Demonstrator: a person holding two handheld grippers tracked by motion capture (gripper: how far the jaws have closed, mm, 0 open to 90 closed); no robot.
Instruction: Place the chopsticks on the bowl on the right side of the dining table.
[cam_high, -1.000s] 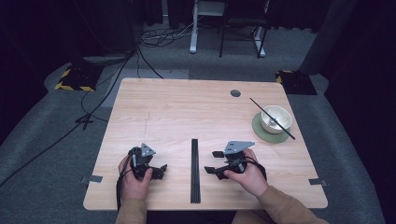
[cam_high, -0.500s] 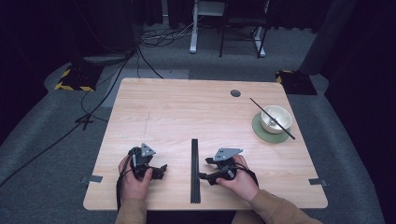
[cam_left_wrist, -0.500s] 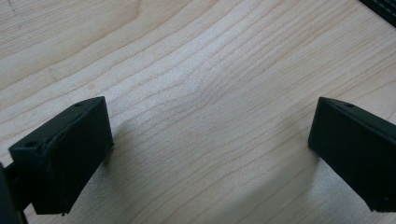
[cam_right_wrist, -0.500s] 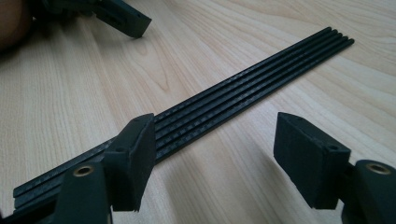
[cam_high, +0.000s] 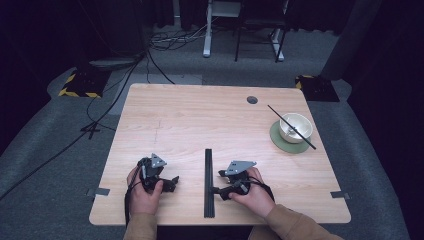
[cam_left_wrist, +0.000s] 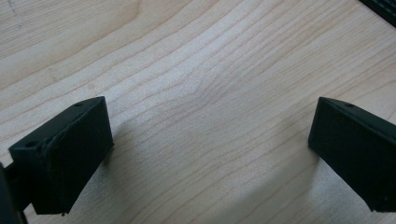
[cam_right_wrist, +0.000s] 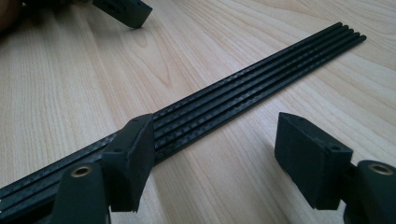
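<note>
Item 1: the right gripper (cam_high: 216, 189), in my right hand at the lower centre of the high view. Its jaws are spread wide and hold nothing. In the right gripper view I see one jaw lying over the near edge of the rod bundle and the other standing on bare wood at the lower right of the frame; I cannot tell whether the first jaw touches the rods.

Item 2: a bundle of long, thin black rods (cam_high: 208, 182) laid side by side, flat on the table. In the high view it runs straight up and down at the lower centre, between my two hands. In the right gripper view the same bundle (cam_right_wrist: 243, 91) crosses the frame from lower left to upper right.

Item 3: the left gripper (cam_high: 172, 181), in my left hand at the lower left of centre in the high view, well apart from the rods. In the left gripper view its jaws are spread wide over bare wood, gripping nothing.

Item 4: a light wooden table (cam_high: 200, 120) with rounded corners, carrying everything listed.

Item 5: a white round bowl (cam_high: 295, 127) on a green round mat (cam_high: 278, 141), right of centre in the high view, with a thin black stick (cam_high: 272, 109) lying across the bowl's rim.
</note>
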